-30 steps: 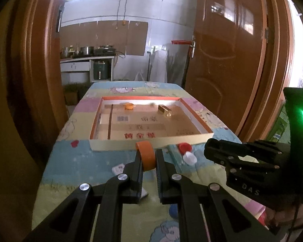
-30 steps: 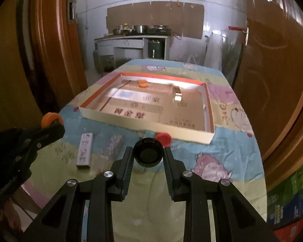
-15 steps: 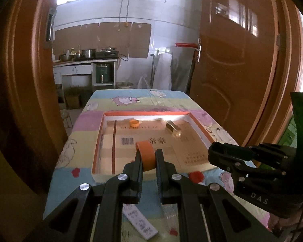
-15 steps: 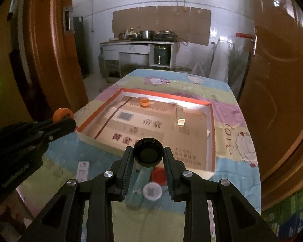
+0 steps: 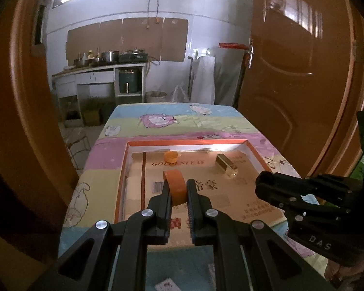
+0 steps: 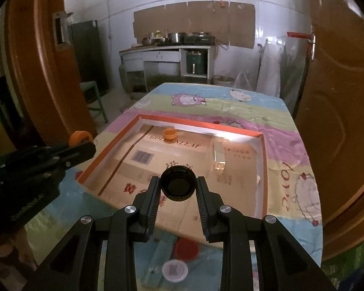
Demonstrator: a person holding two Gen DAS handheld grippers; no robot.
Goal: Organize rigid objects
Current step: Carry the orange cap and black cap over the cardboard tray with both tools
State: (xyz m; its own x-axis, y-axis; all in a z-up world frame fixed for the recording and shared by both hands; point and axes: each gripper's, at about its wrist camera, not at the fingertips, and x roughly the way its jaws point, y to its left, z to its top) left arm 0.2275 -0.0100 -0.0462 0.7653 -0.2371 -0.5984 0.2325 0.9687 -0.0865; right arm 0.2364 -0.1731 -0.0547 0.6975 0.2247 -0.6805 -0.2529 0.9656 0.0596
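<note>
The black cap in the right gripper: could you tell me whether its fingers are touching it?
Touching. The right wrist view shows the black cap wedged between the right gripper fingers, both ribbed pads pressed against its sides with no gap.

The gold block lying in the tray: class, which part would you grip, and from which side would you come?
Grip the gold block across its two long flat sides, near the middle, coming from above. It lies flat on the tray floor, apart from the walls and the orange cap, so both sides are free. Its ends are too far apart. Both claws are busy for now.
</note>
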